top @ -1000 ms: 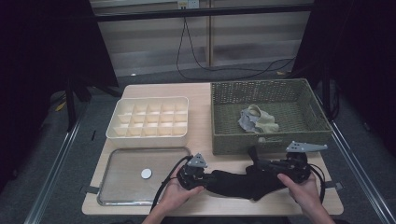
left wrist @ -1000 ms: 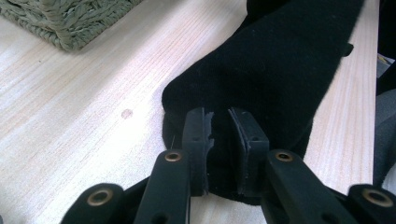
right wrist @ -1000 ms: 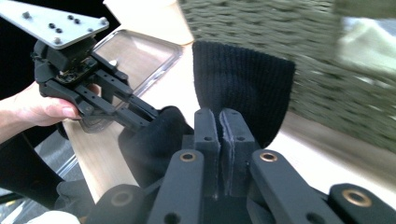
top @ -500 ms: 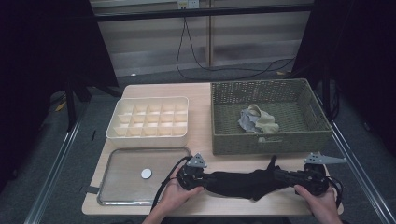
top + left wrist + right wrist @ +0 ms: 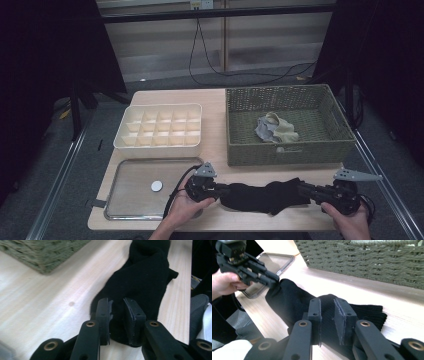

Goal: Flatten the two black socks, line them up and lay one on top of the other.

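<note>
A black sock (image 5: 260, 196) lies stretched along the table's front edge, between my two grippers. My left gripper (image 5: 223, 190) points right and is shut on the sock's left end. In the left gripper view the jaws (image 5: 116, 306) pinch a fold of the sock (image 5: 147, 272). My right gripper (image 5: 301, 188) points left at the sock's right end. Its jaws have just been opening. In the right gripper view they (image 5: 327, 306) stand apart over the sock (image 5: 287, 297) without pressing it. The left gripper (image 5: 273, 280) shows there at the sock's far end.
An olive wicker basket (image 5: 285, 150) behind the sock holds pale cloth pieces (image 5: 276, 129). A cream compartment box (image 5: 160, 146) stands at the back left. A metal tray (image 5: 130, 205) at the front left carries a small white disc (image 5: 156, 186). The table's front edge is close.
My right gripper has moved to the right along the front edge, drawing the sock out longer and flatter. The left gripper has stayed in place.
</note>
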The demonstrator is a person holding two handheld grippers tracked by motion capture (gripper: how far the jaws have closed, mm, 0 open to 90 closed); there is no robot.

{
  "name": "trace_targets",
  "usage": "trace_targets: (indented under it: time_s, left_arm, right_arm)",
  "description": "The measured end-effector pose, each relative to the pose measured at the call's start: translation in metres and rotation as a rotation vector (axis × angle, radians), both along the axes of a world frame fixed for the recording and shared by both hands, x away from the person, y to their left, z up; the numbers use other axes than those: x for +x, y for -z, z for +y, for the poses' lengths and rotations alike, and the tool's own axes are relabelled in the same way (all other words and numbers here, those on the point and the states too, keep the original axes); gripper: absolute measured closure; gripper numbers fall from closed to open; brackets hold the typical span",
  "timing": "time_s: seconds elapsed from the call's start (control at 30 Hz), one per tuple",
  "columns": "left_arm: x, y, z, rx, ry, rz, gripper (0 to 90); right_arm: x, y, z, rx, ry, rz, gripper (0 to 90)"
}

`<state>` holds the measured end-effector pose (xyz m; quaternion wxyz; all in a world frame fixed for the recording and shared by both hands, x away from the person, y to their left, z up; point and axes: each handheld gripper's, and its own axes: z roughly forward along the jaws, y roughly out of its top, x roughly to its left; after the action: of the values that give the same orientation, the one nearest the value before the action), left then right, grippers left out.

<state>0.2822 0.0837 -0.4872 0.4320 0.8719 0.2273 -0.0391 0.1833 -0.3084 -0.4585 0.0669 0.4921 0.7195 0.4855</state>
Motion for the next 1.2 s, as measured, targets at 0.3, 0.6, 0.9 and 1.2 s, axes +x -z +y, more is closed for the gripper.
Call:
trace_targets:
  time_s: [0.3,0.6,0.9,1.2]
  left_arm:
    - [0.004,0.001,-0.005,-0.007,-0.011,0.002,65.4]
    - [0.012,0.003,-0.022,0.025,0.035,0.016,68.1]
    - [0.009,0.003,-0.023,0.036,0.073,0.018,85.6]
    - [0.006,-0.005,-0.017,-0.019,0.079,0.017,86.1]
  right_arm:
    - [0.015,0.009,0.004,-0.036,-0.022,0.057,73.4]
    - [0.054,0.012,0.030,-0.112,-0.097,0.101,70.8]
    - [0.077,0.025,0.058,-0.193,-0.178,0.152,61.2]
    - [0.079,0.032,0.054,-0.180,-0.170,0.195,84.6]
